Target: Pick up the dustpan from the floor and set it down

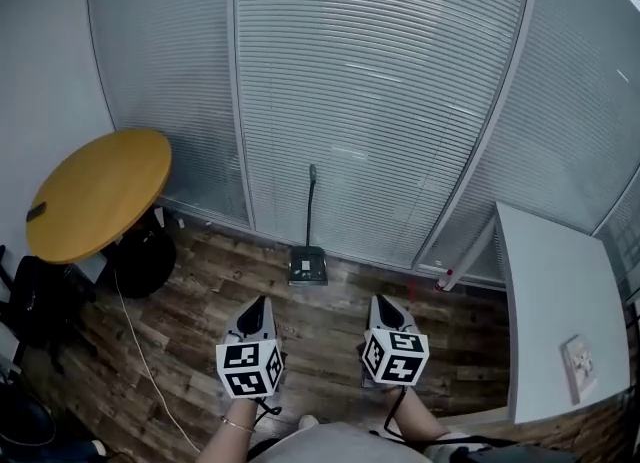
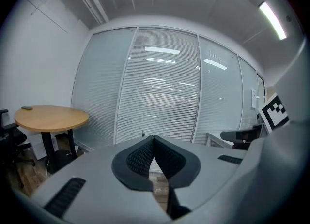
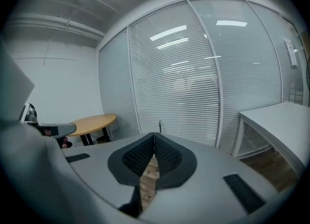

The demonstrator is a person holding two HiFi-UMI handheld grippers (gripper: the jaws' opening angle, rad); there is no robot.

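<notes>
Left gripper (image 1: 262,303): jaws shut, tips together, nothing between. Right gripper (image 1: 381,301): likewise shut and empty. Held side by side above the wood floor (image 1: 320,336), tilted slightly down, aimed at the dustpan (image 1: 308,266). Dustpan on the floor ahead, against the blinds (image 1: 380,101), handle upright, apart from both.

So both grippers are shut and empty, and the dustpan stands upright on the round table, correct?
No. The dustpan stands upright on the wooden floor by the glass wall, ahead of the grippers, not on the round table; the head view shows it. The left gripper and right gripper are indeed shut and empty.
</notes>
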